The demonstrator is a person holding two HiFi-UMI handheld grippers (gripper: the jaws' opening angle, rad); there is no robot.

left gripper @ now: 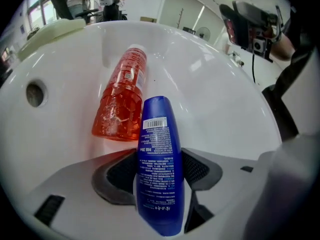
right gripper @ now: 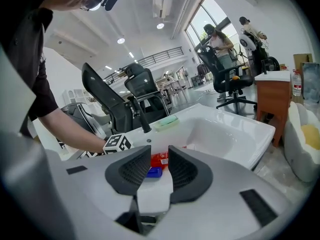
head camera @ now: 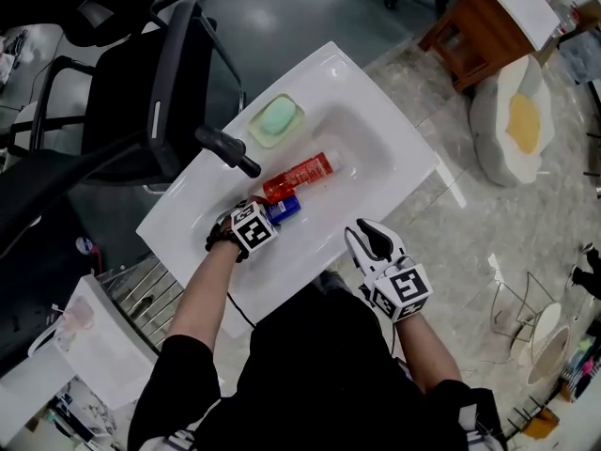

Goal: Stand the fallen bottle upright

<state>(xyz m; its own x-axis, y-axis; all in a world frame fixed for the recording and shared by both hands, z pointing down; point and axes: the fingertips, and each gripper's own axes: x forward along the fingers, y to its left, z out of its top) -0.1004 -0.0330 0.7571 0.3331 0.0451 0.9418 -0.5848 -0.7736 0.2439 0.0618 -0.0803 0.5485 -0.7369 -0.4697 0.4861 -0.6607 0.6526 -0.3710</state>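
Blue bottle (left gripper: 159,159) is down in the white sink (head camera: 394,148), caught between the jaws of the left gripper (left gripper: 158,176). Both dark pads press flat against its sides, so the grip is closed on it. The bottle runs out along the jaws with its printed label and barcode facing up, and its far end sits low in the basin. Right beside that end lies a red bottle (left gripper: 121,99), see-through with orange-red liquid, flat on its side on the basin floor. I cannot tell whether the two bottles touch. From above, the basin holds just these two, the red one stretching away toward the middle of the bowl.

On the sink's back corner sits a pale soap dish (head camera: 255,132) with a green bar of soap (head camera: 276,117) in it. A black faucet (head camera: 228,150) juts over the basin just in front of the dish.

The right gripper (right gripper: 160,166) hangs off the near edge of the sink, well apart from the bottles. Its jaws stand apart with a clear gap and nothing is held between them.
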